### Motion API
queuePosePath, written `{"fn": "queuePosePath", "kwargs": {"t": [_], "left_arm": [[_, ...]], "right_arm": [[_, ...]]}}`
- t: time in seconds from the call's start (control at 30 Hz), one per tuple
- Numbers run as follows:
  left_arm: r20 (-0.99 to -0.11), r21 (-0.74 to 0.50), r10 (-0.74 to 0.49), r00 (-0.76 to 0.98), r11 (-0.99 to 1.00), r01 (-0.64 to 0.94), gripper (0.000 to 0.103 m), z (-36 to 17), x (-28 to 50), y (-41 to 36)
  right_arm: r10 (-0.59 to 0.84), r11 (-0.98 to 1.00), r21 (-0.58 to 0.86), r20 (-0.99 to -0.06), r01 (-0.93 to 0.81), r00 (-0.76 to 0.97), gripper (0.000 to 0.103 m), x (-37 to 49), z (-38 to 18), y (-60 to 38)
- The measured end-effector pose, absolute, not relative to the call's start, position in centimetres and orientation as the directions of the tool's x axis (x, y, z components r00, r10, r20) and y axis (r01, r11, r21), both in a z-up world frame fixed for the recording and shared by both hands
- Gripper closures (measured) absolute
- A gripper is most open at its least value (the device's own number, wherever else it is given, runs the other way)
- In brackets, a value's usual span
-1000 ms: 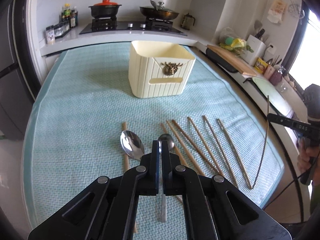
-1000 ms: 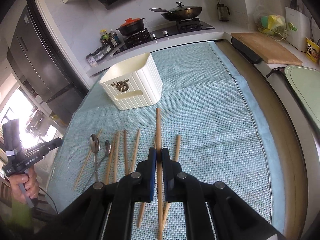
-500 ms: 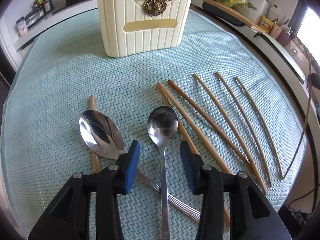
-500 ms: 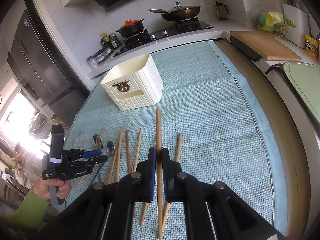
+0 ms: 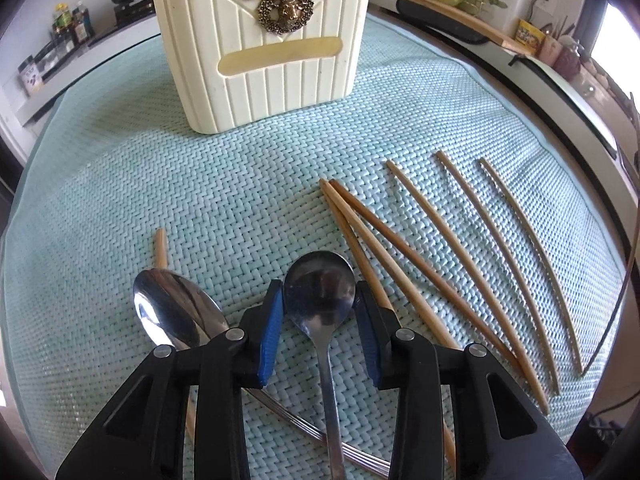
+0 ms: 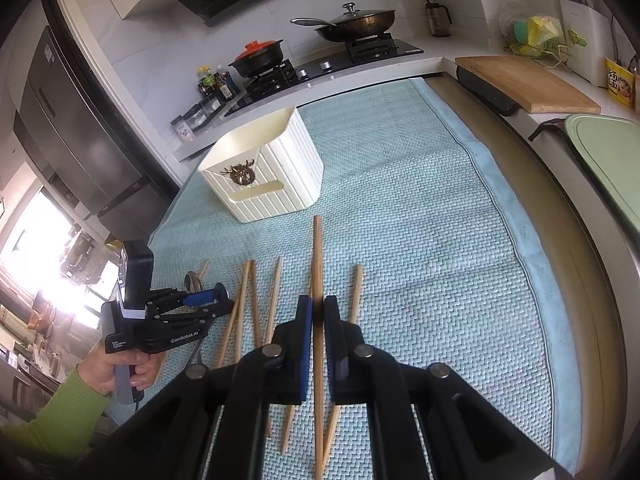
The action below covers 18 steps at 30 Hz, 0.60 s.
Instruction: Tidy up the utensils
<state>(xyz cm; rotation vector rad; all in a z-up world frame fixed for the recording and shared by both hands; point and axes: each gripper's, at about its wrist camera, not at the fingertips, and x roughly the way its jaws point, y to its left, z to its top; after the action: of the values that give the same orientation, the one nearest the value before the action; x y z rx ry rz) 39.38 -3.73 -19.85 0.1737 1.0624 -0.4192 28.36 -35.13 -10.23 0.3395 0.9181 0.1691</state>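
A small steel spoon (image 5: 320, 292) lies on the teal mat (image 5: 240, 200), bowl facing the cream utensil holder (image 5: 276, 76). My left gripper (image 5: 318, 292) straddles that bowl, jaws closing, and the blue pads (image 5: 270, 328) meet its two sides. A larger spoon (image 5: 172, 308) lies just left, over a chopstick (image 5: 161, 246). Several wooden chopsticks (image 5: 472, 240) fan out to the right. In the right wrist view my right gripper (image 6: 317, 308) is shut on one chopstick (image 6: 317, 248), which points at the holder (image 6: 276, 176). A hand holds the left gripper (image 6: 208, 300) low at the left.
Behind the mat runs a counter with a stove, a red-lidded pot (image 6: 258, 54) and a pan (image 6: 356, 20). A wooden cutting board (image 6: 524, 84) and a green board (image 6: 608, 152) lie at the right. The mat's blue edge (image 6: 500, 196) follows the table rim.
My left gripper came down and forward to the small spoon, opened wide, then narrowed onto its bowl. The right gripper has kept still with its chopstick.
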Motion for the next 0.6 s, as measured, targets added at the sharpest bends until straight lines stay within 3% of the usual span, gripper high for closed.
{"fn": "queuePosePath", "kwargs": {"t": [0.2,0.6], "left_arm": [[-0.839,-0.108,-0.292,0.459,0.916,0.387,0.068,-17.0,37.6,-2.3],[-0.701,-0.158,-0.366,0.612,0.917,0.366,0.069,-6.2,31.7,2.0]], "right_arm": [[0.276,0.939,0.344,-0.737,-0.009,0.617,0.097,27.9,-9.1,-35.1],[0.276,0.949,0.304,-0.682,-0.081,0.677,0.097,25.9,-4.3,-33.3]]}}
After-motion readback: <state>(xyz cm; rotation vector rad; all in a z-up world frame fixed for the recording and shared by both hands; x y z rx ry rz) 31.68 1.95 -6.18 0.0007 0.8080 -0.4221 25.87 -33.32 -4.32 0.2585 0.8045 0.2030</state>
